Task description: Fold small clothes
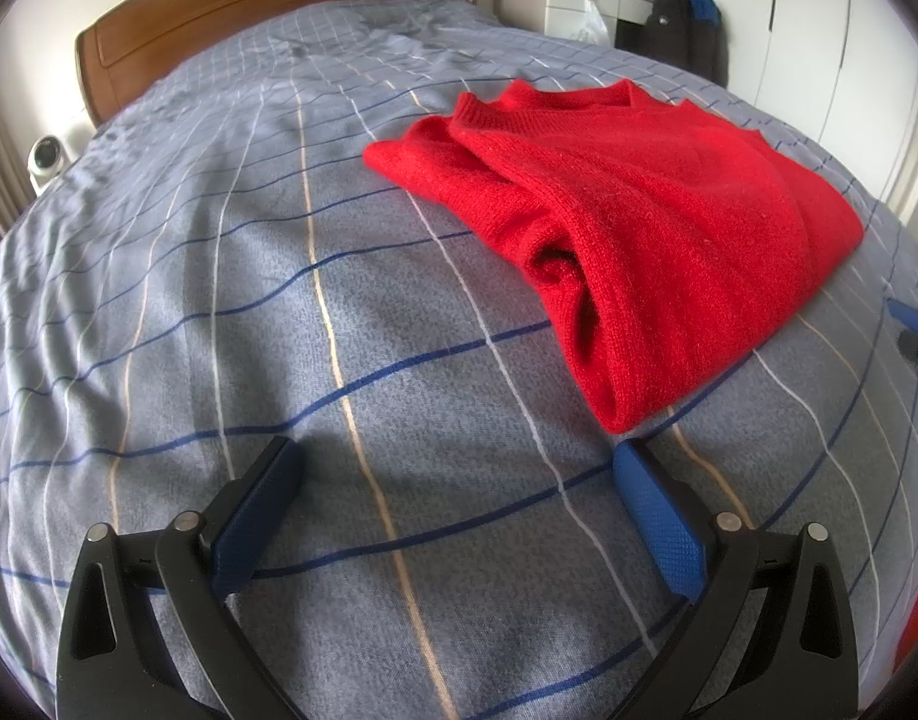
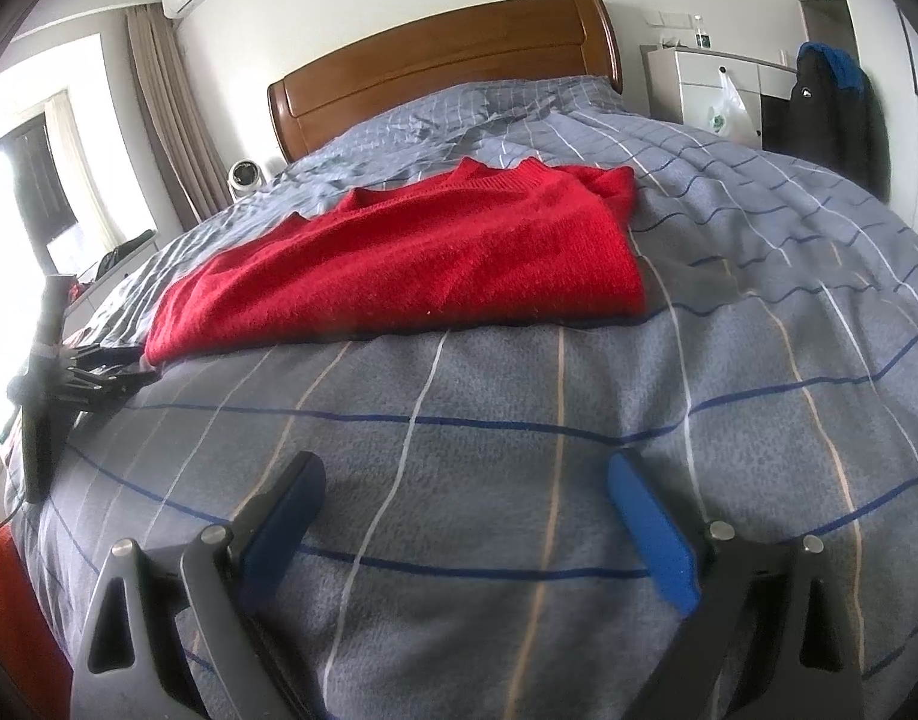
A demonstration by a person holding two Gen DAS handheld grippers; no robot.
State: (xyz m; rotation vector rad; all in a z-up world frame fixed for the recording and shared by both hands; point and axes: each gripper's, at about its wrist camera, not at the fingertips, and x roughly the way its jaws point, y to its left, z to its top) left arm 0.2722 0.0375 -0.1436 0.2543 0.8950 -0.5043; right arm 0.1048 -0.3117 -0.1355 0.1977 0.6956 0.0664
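Observation:
A red knitted sweater (image 1: pixel 627 222) lies folded on the grey checked bedspread (image 1: pixel 339 324), collar toward the headboard. My left gripper (image 1: pixel 459 468) is open and empty, just in front of the sweater's near left corner, its right pad almost at the hem. In the right wrist view the sweater (image 2: pixel 423 258) lies further up the bed. My right gripper (image 2: pixel 465 480) is open and empty, hovering over bare bedspread (image 2: pixel 519 420) short of the sweater. The left gripper (image 2: pixel 93 378) shows at the sweater's left corner in that view.
A wooden headboard (image 2: pixel 447 60) stands at the far end. A white round device (image 2: pixel 243 177) sits left of the bed. A white dresser (image 2: pixel 711 90) with a plastic bag and a dark jacket (image 2: pixel 831 102) stand at the far right. Orange fabric (image 2: pixel 15 612) shows at the lower left.

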